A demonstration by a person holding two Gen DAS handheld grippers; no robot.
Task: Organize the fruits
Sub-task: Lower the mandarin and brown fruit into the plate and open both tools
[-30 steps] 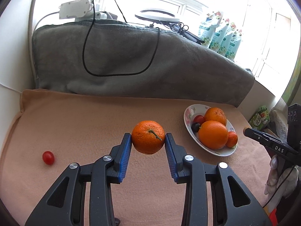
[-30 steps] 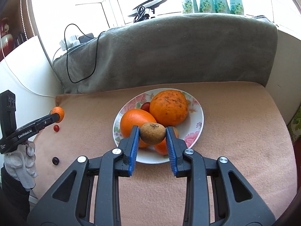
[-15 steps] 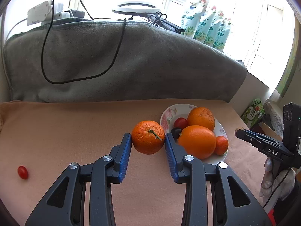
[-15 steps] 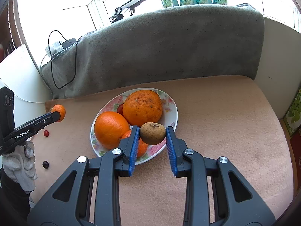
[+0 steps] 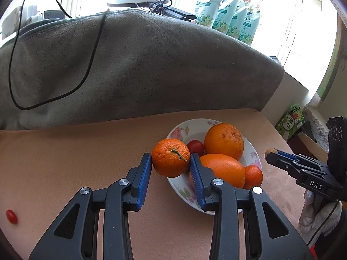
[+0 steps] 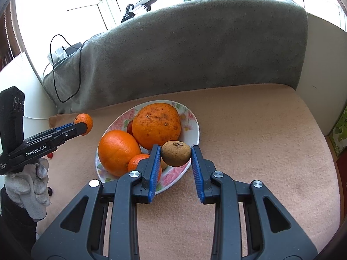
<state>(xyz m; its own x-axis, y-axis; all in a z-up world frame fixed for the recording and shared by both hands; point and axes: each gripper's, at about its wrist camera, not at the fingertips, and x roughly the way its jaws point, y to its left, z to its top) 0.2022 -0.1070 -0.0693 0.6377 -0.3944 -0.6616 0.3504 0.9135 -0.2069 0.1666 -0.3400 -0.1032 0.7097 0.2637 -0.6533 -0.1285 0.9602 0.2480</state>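
My left gripper [image 5: 170,164] is shut on a small mandarin [image 5: 170,157] with a green stem and holds it above the near left rim of the floral plate [image 5: 184,130]. The plate holds two large oranges [image 5: 223,141], a small mandarin [image 5: 252,176] and a red tomato [image 5: 195,147]. My right gripper [image 6: 176,160] is shut on a brown kiwi-like fruit [image 6: 176,153] above the plate's [image 6: 190,117] near right rim. The left gripper also shows in the right wrist view [image 6: 83,127].
A red cherry tomato [image 5: 12,216] lies on the tan cloth at the far left. A dark berry [image 6: 49,191] lies near the gloved hand. A grey blanket [image 5: 151,69] with a black cable [image 5: 54,95] rises behind. Green packets [image 5: 227,19] stand on the sill.
My left gripper has carried the mandarin right, up to the plate's rim. My right gripper with the brown fruit has shifted right, so it now hangs over the plate's right side.
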